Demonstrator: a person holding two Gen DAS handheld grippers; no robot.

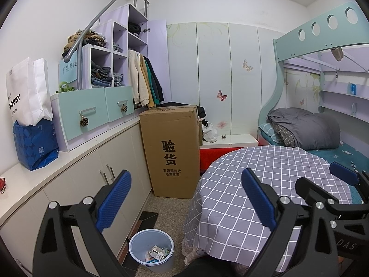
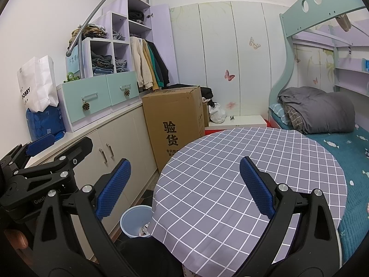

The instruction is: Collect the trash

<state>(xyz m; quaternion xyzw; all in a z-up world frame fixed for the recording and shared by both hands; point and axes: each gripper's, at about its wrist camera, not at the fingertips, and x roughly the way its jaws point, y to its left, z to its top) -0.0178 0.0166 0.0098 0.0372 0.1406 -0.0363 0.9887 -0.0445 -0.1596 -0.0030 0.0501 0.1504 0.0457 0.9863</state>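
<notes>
- While both grippers hang over the near edge of the round table (image 2: 230, 173), the left gripper (image 1: 184, 198) has its blue fingers (image 1: 114, 204) spread wide with nothing between them
- The right gripper (image 2: 183, 184) is also spread wide and empty, above the checked cloth
- The table top, under its grey checked cloth (image 1: 265, 173), carries nothing
- The trash (image 1: 158, 252), crumpled wrappers and paper, lies inside the pale blue bin (image 1: 138, 247)
- The bin stands on the floor just beside the table's left edge, in front of the low cabinet (image 1: 92, 180); in the right wrist view the cloth hides part of it
- A tall cardboard box (image 1: 170, 152) stands on the floor past the bin, against the end of the cabinet
- A bed with a grey folded quilt (image 2: 320, 108) lies at the table's far right edge
</notes>
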